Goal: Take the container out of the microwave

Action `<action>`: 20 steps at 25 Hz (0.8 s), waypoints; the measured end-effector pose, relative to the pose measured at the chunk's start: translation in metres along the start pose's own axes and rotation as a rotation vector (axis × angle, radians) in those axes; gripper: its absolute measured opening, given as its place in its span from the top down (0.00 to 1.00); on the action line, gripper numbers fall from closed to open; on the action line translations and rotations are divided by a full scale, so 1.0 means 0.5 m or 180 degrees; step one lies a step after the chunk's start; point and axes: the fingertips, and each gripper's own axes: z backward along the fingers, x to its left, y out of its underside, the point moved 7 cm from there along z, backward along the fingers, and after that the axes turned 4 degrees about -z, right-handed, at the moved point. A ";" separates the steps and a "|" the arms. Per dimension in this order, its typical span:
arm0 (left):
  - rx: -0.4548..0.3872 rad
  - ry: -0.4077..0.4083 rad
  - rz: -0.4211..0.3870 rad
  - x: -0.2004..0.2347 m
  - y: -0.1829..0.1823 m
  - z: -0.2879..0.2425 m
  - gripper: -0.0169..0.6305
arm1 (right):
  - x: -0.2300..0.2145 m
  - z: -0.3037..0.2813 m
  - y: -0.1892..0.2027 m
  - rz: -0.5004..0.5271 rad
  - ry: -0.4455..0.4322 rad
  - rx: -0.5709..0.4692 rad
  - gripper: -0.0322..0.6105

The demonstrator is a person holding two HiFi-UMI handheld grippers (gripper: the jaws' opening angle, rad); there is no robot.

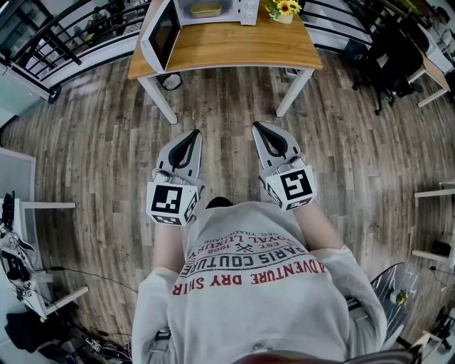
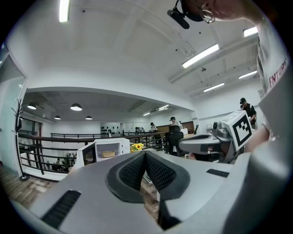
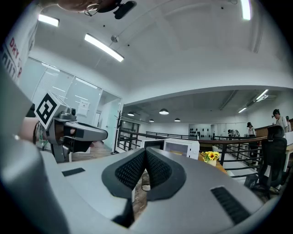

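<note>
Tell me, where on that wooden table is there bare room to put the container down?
The wooden table is bare along its whole front stretch, from the open microwave door on the left to the right edge. The back is crowded: the microwave, with the container inside, and the sunflower pot beside it.

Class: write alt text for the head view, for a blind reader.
From above: a person holds the left gripper and right gripper, both shut, facing a wooden table. On it stand an open microwave with a yellowish container inside, and sunflowers.
</note>
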 end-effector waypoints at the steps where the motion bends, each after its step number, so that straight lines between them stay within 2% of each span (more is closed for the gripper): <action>1: 0.0002 0.0001 0.0002 0.001 0.001 0.002 0.95 | 0.003 0.000 0.001 -0.0006 0.0002 0.0004 0.91; 12: -0.0024 0.0055 0.0064 -0.001 0.004 -0.021 0.95 | -0.015 0.000 0.012 -0.0077 0.0041 0.0021 0.91; 20: 0.0048 0.0133 0.0094 -0.009 0.016 -0.055 0.95 | -0.062 0.003 0.024 -0.0264 0.0177 0.0006 0.89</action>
